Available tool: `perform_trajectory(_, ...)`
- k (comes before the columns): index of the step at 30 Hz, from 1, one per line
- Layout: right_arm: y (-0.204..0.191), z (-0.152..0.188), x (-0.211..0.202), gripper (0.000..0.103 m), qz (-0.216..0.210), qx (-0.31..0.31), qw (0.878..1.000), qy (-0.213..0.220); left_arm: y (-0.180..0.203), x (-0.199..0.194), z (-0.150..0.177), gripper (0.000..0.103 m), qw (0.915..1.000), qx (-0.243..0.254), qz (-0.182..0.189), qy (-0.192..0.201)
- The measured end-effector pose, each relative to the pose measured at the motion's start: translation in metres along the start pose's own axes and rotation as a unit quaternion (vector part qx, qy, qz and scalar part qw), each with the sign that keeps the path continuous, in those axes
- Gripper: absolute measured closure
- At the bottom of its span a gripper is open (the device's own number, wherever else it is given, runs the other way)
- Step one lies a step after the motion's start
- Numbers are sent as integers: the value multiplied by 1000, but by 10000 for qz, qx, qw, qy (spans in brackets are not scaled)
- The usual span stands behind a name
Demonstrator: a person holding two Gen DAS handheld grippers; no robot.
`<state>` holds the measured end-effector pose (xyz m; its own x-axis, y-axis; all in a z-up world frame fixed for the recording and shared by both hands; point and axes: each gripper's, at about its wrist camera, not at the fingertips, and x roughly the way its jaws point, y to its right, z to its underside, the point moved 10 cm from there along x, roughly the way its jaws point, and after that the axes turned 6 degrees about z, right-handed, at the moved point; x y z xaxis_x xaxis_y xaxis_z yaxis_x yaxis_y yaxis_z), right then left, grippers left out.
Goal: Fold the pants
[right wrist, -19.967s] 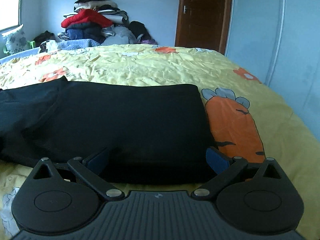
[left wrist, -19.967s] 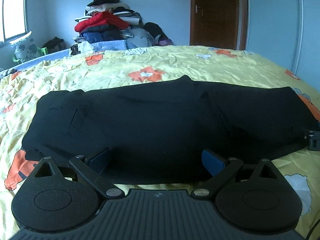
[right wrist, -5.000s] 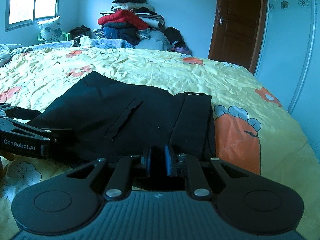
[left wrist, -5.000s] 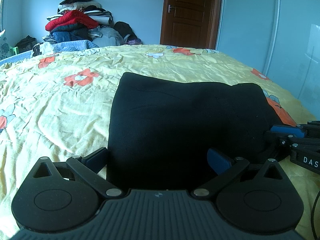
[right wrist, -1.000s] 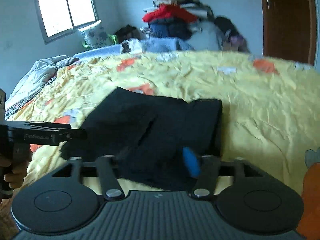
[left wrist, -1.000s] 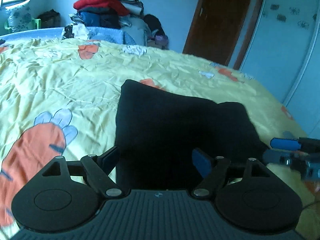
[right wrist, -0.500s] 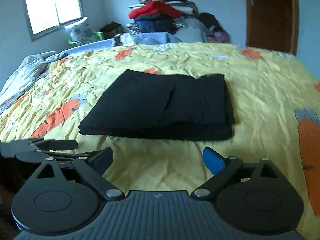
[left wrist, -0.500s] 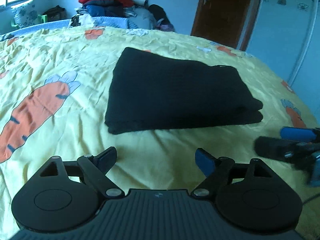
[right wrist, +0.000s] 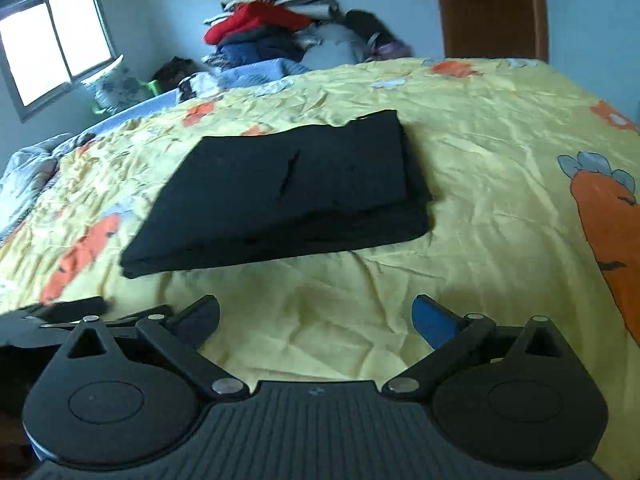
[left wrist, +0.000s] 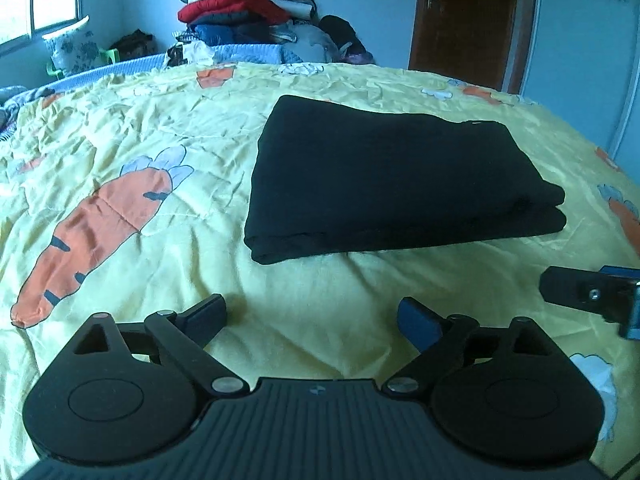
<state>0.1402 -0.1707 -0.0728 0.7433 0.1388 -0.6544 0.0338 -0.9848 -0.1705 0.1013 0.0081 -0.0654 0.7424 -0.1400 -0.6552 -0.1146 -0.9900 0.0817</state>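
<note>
We list one pair of black fabric pants (left wrist: pixel 384 176), folded into a flat layered rectangle, lying on the bed's wrinkled yellow cotton cover with orange carrot prints (left wrist: pixel 132 152). Our left gripper (left wrist: pixel 316 318) and right gripper (right wrist: pixel 316 318) hang above bare cover just short of the pants' near edge, jaws opening wide, nothing between them. A heap of mixed clothing (left wrist: pixel 252 20) sits by the far wall. We find no legible writing.
</note>
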Motion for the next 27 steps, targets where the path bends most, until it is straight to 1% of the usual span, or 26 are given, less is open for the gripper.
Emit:
perform_trajectory(5,-1,3,4,0,386,-436,9978,303,4,2,2,3,9998,112,-108,94)
perform_trajectory(7,0,4,7,0,453,-508,9972,298,5,2,2,2,9997,136,-131,122)
perform_trajectory(12,5,10,13,0,483,-465,9976,194,4,2,3,1,9997,123,-146,158)
perform_trajectory(20,2,15,17,0,539,-722,9956,256,3,1,4,0,9995,132,-173,235)
perform_trajectory(27,1,17,18,0,597,-817,9945,266,1,2,5,0,9997,44,-94,221)
